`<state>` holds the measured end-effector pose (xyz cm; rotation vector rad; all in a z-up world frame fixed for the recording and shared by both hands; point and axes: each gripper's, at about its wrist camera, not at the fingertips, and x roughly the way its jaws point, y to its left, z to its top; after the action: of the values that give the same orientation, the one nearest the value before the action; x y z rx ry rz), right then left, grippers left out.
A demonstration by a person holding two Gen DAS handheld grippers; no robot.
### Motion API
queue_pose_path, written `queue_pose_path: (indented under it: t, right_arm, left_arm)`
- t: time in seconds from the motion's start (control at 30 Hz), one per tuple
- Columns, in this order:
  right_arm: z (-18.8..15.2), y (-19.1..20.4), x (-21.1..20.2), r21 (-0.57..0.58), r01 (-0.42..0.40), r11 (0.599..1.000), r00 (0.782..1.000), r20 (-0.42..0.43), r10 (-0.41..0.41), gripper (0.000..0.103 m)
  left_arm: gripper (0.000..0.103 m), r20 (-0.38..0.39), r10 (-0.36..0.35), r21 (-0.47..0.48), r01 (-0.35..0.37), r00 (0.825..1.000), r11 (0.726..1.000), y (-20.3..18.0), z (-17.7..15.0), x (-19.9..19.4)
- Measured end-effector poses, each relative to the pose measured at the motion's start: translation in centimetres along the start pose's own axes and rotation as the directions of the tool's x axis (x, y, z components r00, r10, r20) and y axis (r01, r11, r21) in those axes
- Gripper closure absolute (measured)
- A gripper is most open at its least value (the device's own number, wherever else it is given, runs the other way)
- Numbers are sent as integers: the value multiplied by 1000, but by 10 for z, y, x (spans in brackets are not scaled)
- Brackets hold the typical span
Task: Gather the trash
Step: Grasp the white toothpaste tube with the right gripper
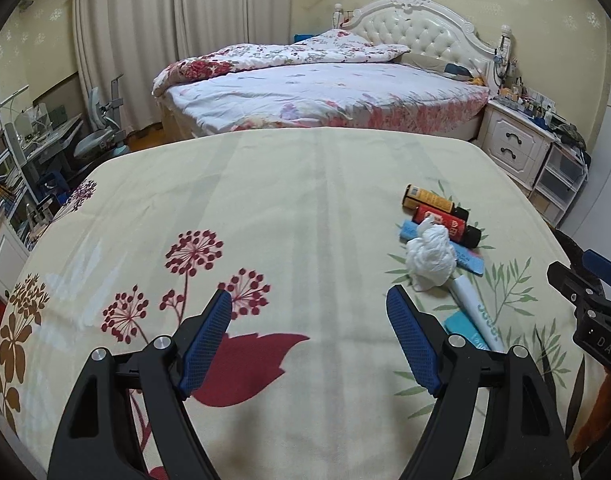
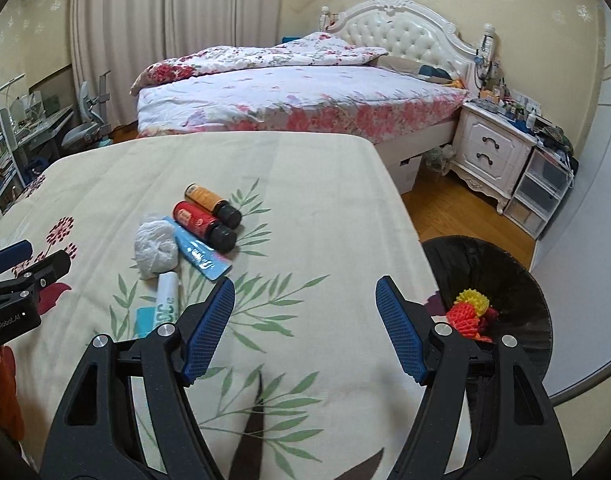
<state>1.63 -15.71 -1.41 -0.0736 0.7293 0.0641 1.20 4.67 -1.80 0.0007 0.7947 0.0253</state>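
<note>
A small heap of trash lies on the floral cloth: a crumpled white tissue [image 1: 431, 260] [image 2: 155, 248], an orange bottle [image 1: 431, 201] [image 2: 212, 201], a red bottle [image 1: 445, 225] [image 2: 203, 224], a blue wrapper [image 1: 467, 258] [image 2: 201, 256] and a white tube [image 1: 479, 314] [image 2: 167, 298]. My left gripper [image 1: 309, 300] is open with nothing between its fingers, and the heap is to its right. My right gripper [image 2: 305, 286] is open too and holds nothing; the heap is ahead to its left. A black bin [image 2: 521, 280] with red and yellow foam nets [image 2: 469, 312] stands at the right.
The cloth-covered table [image 1: 265, 200] ends at a far edge before a bed [image 1: 325, 92]. A white nightstand [image 2: 493, 148] and plastic drawers [image 2: 541, 196] stand on the wooden floor at the right. A desk and chair [image 1: 97, 128] are at the left.
</note>
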Motion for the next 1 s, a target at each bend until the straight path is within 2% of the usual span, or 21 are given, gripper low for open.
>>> queue_pose_path:
  t: [0.2, 0.27, 0.4, 0.47, 0.9, 0.93, 1.0]
  right_arm:
    - [-4, 40, 4, -76, -59, 995, 998, -32, 57, 33]
    - [-6, 51, 7, -98, -82, 992, 996, -54, 77, 43]
    - [-10, 68, 17, -138, -93, 986, 991, -104, 79, 50]
    - [-13, 68, 26, -138, -89, 986, 987, -148, 68, 65]
    - [-18, 58, 25, -146, -136, 980, 978, -176, 110, 66]
    - [-19, 57, 24, -146, -145, 979, 977, -178, 118, 69]
    - [-21, 56, 23, -144, -153, 978, 974, -189, 124, 84]
  left_arm:
    - [26, -10, 29, -48, -29, 1000, 998, 27, -9, -5]
    - [26, -14, 32, -62, -32, 999, 998, 33, -12, -6]
    - [26, -22, 26, -71, -28, 999, 997, 36, -17, -5]
    - [26, -27, 18, -71, -20, 999, 997, 35, -18, -5]
    - [26, -57, -27, -31, 25, 998, 999, 4, -23, 1]
    - [26, -58, -27, -29, 25, 998, 999, 2, -23, 1]
    - [26, -59, -26, -27, 25, 998, 999, -1, -23, 1]
